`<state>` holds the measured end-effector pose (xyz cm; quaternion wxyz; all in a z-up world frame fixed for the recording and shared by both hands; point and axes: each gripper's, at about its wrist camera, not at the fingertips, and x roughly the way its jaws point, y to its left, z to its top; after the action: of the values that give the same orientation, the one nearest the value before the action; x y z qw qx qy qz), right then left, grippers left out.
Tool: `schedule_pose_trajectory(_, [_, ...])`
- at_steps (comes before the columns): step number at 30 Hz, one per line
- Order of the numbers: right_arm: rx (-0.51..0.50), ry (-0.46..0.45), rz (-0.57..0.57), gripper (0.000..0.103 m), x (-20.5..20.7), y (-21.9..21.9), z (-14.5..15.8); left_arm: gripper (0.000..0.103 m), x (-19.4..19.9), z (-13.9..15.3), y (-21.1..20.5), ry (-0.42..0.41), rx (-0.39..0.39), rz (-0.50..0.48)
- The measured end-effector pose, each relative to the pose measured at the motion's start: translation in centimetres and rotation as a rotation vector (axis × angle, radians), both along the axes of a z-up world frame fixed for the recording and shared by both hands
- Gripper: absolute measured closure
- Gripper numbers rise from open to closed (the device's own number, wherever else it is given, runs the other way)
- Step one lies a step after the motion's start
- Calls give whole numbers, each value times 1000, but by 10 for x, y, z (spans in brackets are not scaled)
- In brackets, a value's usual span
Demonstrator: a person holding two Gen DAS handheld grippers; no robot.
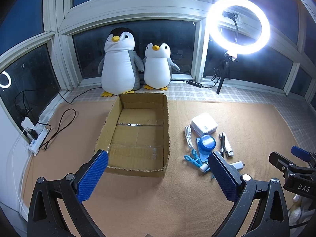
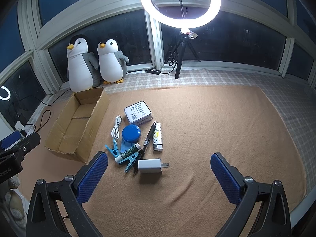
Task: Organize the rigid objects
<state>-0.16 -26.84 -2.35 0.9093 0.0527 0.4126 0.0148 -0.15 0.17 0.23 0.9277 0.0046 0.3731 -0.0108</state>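
An open, empty cardboard box (image 1: 138, 130) sits on the orange mat; it also shows in the right wrist view (image 2: 79, 122). To its right lies a pile of small items: a white square box (image 2: 138, 111), a blue round tin (image 2: 130, 133), a white cable (image 2: 116, 127), a black pen (image 2: 147, 140), a lighter (image 2: 158, 137), blue clips (image 2: 113, 148), a lip balm tube (image 2: 128, 153) and a white charger plug (image 2: 151, 165). My left gripper (image 1: 158, 173) is open above the box's near edge. My right gripper (image 2: 159, 174) is open, just short of the charger plug.
Two plush penguins (image 1: 118, 67) stand behind the box by the window. A ring light (image 2: 179, 2) on a tripod stands at the back. A power strip with cables (image 1: 35, 136) lies at the left mat edge. The right gripper shows in the left view (image 1: 292, 169).
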Motion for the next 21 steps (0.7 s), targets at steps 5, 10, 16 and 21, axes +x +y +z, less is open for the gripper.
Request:
schedule_pose_trajectory(5, [5,10,0,0,1,-1,-4,1,4,-3,1,8,1,4])
schedule_pose_trajectory(10, [11,21,-4,0,4,-2,-6,1,10,-7,4,21,1,20])
schedule_pose_trajectory(16, [20,47,1,0,9,-3,-14,1,15,-12,11,30,2,35])
schedule_pose_trajectory(21, [29,64,14,0,13,-6,-22,1,23,-21,26,49,1,74])
